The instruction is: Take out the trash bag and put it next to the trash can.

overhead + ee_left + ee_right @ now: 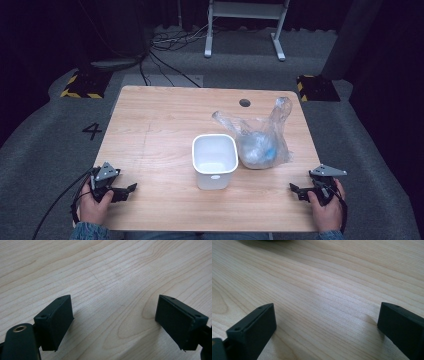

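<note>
Pale wood grain covers the worktop (150, 130), on which a white plastic tub (214, 160) is set upright near the middle. A clear plastic bag (260, 142) with something blue inside is laid just to the right of the tub, touching it. The left tool (131, 188) is held at the near left corner, its jaws spread apart with nothing between them. The right tool (293, 188) is held at the near right edge, likewise apart over bare wood, well apart from tub and bag.
</note>
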A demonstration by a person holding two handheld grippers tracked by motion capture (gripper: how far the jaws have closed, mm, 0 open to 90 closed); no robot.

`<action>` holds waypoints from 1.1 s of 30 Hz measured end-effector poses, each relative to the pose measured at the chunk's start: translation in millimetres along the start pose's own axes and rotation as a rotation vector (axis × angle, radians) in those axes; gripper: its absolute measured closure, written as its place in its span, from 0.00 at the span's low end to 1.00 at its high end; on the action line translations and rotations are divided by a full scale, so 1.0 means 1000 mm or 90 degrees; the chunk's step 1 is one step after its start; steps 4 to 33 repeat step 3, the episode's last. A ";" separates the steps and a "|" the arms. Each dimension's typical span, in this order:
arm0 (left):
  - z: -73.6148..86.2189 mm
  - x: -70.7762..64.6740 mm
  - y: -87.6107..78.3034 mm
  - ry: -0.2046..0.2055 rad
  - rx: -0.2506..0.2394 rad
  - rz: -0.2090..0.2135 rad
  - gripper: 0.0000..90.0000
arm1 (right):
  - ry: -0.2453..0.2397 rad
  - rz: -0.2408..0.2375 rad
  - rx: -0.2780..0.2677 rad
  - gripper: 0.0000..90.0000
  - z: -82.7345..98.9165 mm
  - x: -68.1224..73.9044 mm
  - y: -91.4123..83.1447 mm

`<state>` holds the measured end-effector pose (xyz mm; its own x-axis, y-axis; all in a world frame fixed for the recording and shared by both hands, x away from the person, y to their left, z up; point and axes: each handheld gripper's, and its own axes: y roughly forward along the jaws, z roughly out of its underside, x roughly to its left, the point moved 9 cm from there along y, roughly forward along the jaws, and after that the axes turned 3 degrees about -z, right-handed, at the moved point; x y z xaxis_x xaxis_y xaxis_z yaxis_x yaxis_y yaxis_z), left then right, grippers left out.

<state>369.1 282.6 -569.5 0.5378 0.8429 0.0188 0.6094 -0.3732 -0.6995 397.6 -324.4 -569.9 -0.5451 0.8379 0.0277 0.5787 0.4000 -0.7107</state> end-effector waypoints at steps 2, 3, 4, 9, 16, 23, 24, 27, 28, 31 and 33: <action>0.000 0.000 0.000 0.001 0.000 0.000 0.16 | 0.000 -0.002 0.000 0.02 0.000 0.000 0.000; 0.000 0.000 0.000 0.000 0.000 0.000 0.16 | -0.001 -0.001 0.000 0.02 0.000 0.000 0.000; 0.000 0.000 0.000 0.000 0.000 0.000 0.16 | -0.001 -0.001 0.000 0.02 0.000 0.000 0.000; 0.000 0.000 0.000 0.000 0.000 0.000 0.16 | -0.001 -0.001 0.000 0.02 0.000 0.000 0.000; 0.000 0.000 0.000 0.000 0.000 0.000 0.16 | -0.001 -0.001 0.000 0.02 0.000 0.000 0.000; 0.000 0.000 0.000 0.000 0.000 0.000 0.16 | -0.001 -0.001 0.000 0.02 0.000 0.000 0.000; 0.000 0.000 0.000 0.000 0.000 0.000 0.16 | -0.001 -0.001 0.000 0.02 0.000 0.000 0.000; 0.000 0.000 0.000 0.000 0.000 0.000 0.16 | -0.001 -0.001 0.000 0.02 0.000 0.000 0.000; 0.000 0.000 0.000 0.000 0.000 0.000 0.16 | -0.001 -0.001 0.000 0.02 0.000 0.000 0.000; 0.000 0.000 0.000 0.000 0.000 0.000 0.16 | -0.001 -0.001 0.000 0.02 0.000 0.000 0.000; 0.000 0.000 0.000 0.000 0.000 0.000 0.16 | -0.001 -0.001 0.000 0.02 0.000 0.000 0.000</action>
